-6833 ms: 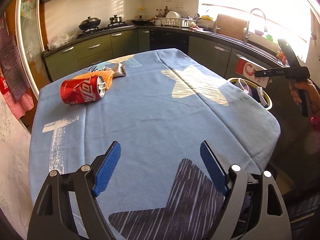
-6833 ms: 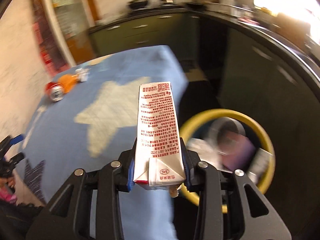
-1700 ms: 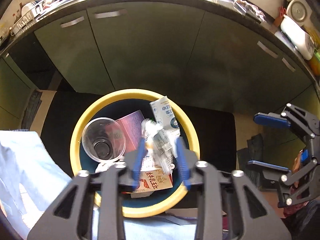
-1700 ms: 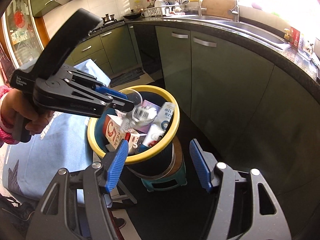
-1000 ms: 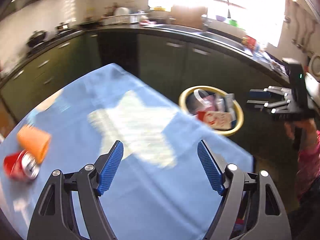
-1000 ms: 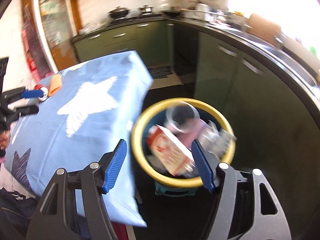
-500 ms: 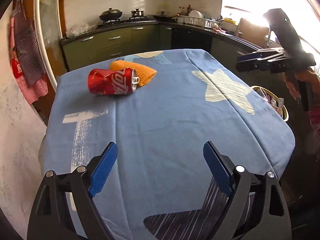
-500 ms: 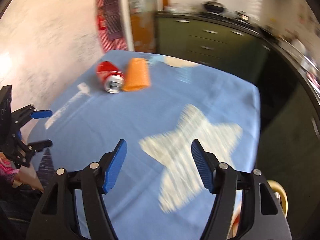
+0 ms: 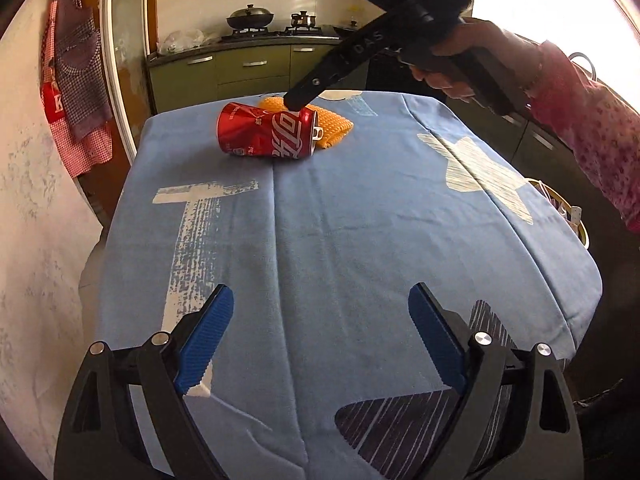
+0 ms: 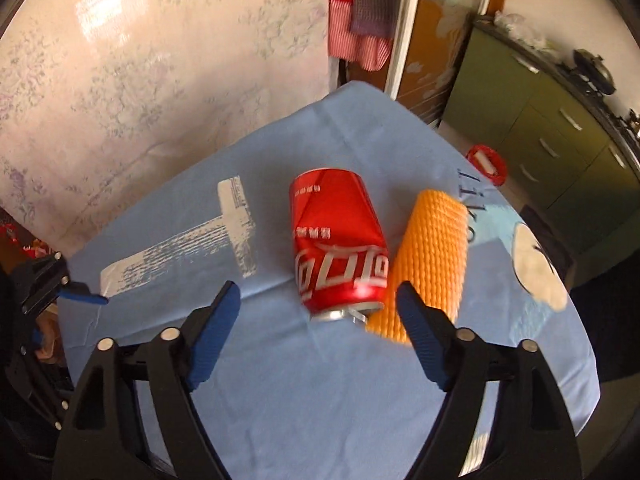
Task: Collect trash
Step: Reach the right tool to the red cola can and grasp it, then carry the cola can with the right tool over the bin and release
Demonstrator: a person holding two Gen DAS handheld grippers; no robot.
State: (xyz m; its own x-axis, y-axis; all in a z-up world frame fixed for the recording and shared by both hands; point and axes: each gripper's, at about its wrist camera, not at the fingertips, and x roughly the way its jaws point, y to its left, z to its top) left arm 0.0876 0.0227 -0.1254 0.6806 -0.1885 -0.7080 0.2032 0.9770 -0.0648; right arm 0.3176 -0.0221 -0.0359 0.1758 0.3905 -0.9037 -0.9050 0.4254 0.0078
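A dented red cola can lies on its side at the far end of the blue tablecloth, with an orange ribbed cup lying beside it. In the right wrist view the can and the orange cup lie just ahead of my open, empty right gripper, which hovers above them. In the left wrist view the right gripper reaches down over the can. My left gripper is open and empty over the near end of the table.
The yellow-rimmed trash bin holding trash stands off the table's right edge. Green kitchen cabinets run along the back wall. A pale wall is close to the table's left side. A red object sits on the floor beyond the table.
My right gripper has swung from over the bin to the far end of the table and now hovers over the can. My left gripper stays open over the near end.
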